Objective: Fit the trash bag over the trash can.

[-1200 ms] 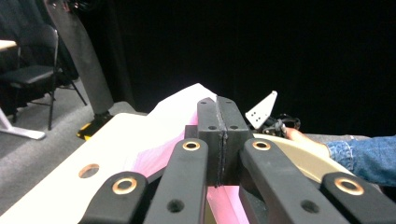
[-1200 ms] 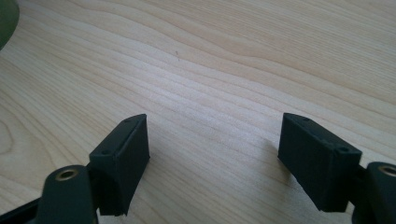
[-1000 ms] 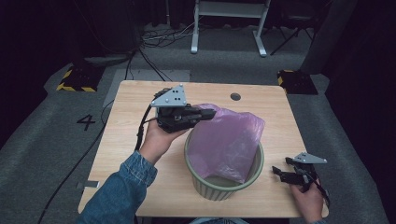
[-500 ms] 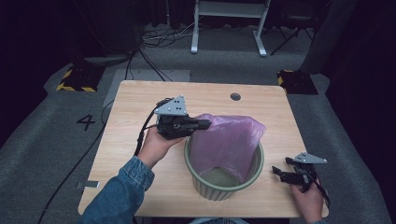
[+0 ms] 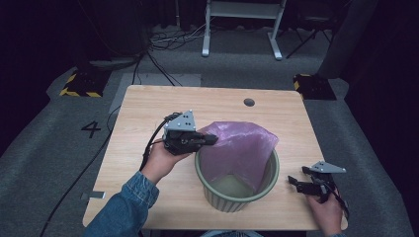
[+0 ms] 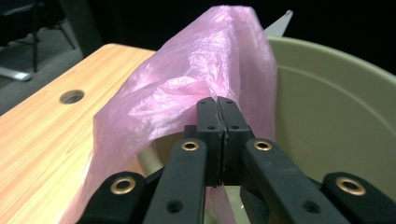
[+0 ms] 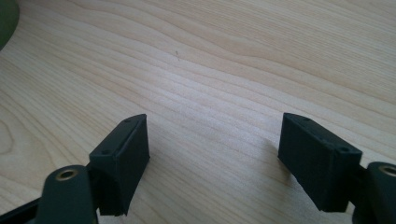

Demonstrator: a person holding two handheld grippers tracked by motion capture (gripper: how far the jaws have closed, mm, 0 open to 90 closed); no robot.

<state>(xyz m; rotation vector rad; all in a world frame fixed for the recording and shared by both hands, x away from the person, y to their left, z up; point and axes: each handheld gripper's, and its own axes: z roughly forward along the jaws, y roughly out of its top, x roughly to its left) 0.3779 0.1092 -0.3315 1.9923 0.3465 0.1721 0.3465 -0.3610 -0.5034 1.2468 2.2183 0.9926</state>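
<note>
High view: a pale green bin [image 5: 237,185] stands on the wooden desk [image 5: 148,106], toward the person's side, and a pink plastic bag [image 5: 242,148] sits partly inside it, the film rising above the far and left rim while the bin's bare floor shows through the opening. The left gripper [image 5: 210,139] grips the bag's edge at the bin's left rim; the right gripper [image 5: 296,181] rests on the desk to the right of the bin, apart from it and touching nothing of the bag. Left gripper view: the fingers [image 6: 208,135] are clenched together with a thin fold of the pink film pinched between them, just above the green rim, and the bag bunches up crumpled behind them rather than lying spread over the wall. Right gripper view: the fingers [image 7: 123,154] stand wide and released over bare wood, with nothing between them. By my reading, lining the bin is about midway: the bag is lowered in and opened, but its edge is not yet folded over the rim on any side that shows, and the near and right sides remain to be drawn out and cuffed.
</note>
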